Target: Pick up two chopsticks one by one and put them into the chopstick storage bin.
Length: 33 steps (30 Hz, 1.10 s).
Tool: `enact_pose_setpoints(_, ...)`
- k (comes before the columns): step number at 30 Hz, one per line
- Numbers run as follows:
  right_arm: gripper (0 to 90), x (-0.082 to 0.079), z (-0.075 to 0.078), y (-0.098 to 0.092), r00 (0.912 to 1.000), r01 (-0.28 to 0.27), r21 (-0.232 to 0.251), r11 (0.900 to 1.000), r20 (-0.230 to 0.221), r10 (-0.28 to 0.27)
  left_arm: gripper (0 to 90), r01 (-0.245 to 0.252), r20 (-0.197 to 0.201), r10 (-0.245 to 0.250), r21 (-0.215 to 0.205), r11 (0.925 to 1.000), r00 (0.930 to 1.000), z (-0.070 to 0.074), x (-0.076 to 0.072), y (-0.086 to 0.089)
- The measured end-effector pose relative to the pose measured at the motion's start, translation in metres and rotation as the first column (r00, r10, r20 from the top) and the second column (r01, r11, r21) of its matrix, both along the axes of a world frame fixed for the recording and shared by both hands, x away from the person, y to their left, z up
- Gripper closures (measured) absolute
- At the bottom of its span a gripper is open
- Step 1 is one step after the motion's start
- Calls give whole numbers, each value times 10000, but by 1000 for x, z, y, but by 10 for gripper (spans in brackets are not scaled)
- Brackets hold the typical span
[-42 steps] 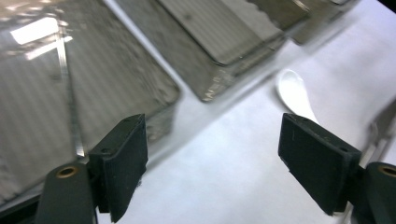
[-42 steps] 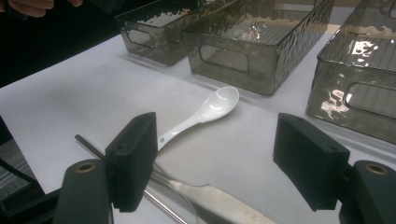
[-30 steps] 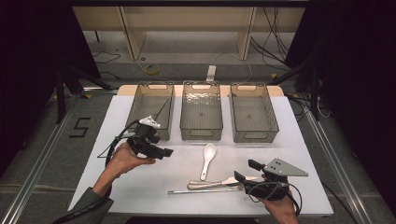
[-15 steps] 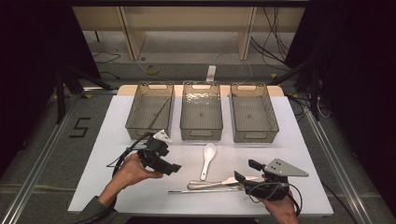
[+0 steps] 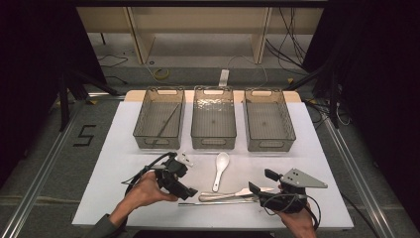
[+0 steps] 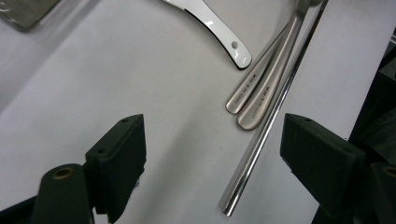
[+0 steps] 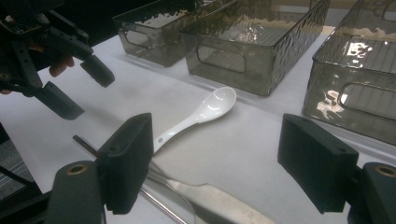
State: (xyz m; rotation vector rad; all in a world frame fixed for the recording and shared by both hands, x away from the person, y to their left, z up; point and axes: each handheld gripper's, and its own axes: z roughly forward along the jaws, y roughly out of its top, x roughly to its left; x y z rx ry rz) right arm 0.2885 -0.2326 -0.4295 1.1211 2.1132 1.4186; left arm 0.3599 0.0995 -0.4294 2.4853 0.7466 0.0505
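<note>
White tabletop (image 5: 124, 134) fills the high view, with three grey bins (image 5: 213, 119) along its far side. Near the front edge lie a white spoon (image 5: 220, 170), metal cutlery (image 5: 233, 194) and a thin metal rod (image 5: 218, 203). The left gripper (image 5: 190, 192) hovers by their left ends; the right gripper (image 5: 261, 182) sits at their right.

From the left gripper view, its jaws gape wide over the rod (image 6: 266, 126) and two handles (image 6: 261, 98), gripping nothing.

From the right gripper view, its jaws have just been opening, wide and empty, with the spoon (image 7: 198, 114) beyond.

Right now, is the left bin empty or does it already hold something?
Not empty. The left bin holds one thin metal stick, lying slantwise across its floor in the high view.
</note>
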Motion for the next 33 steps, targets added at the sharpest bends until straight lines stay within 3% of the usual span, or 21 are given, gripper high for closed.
enact_pose_setpoints(7,275,0,0,0,10000,-17,-36,10000,-42,17,280,502,-236,-488,623,9968,9985,-8,-6,-11)
enact_pose_setpoints(17,275,0,-1,1,10000,-43,-93,9999,-72,43,424,1202,-680,-1111,1490,9815,9915,-22,-15,-23)
enact_pose_setpoints(27,276,0,-1,2,9999,-65,-149,9999,-135,63,594,1674,-688,-1574,1774,9698,9851,-29,-18,-30)
enact_pose_setpoints(33,276,0,-1,2,9999,-61,-188,9998,-138,58,664,1836,-725,-1733,1747,9674,9822,-30,-18,-31)
